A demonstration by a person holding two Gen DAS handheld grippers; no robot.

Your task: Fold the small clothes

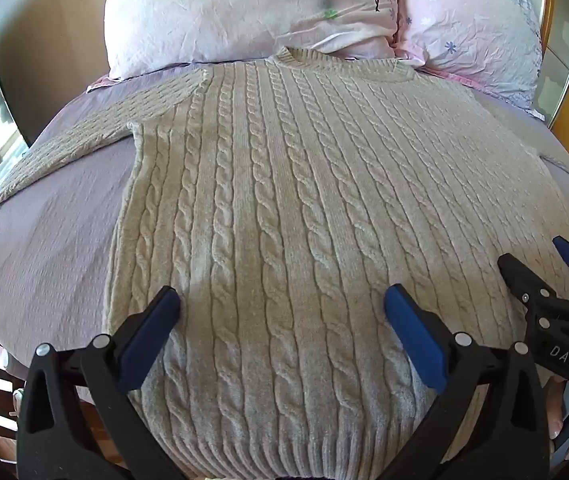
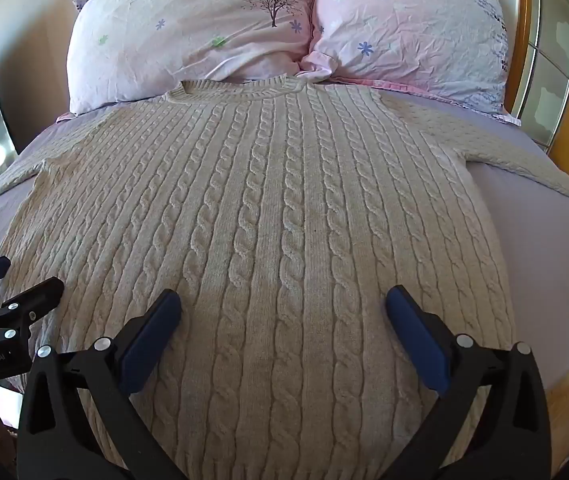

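Sweater [image 1: 284, 184], beige cable-knit, flat and unfolded on lilac bed [image 1: 52, 240], sleeves outspread, both tongs spread wide, grasping nothing

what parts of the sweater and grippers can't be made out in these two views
- Sweater hem: cut off by the bottom edge in both views.
- Left sleeve cuff: runs out of the left wrist view at the left edge.
- Right sleeve cuff: cut off at the right wrist view's right edge.
- Left gripper and right gripper: open, but whether the pads touch the knit cannot be told.
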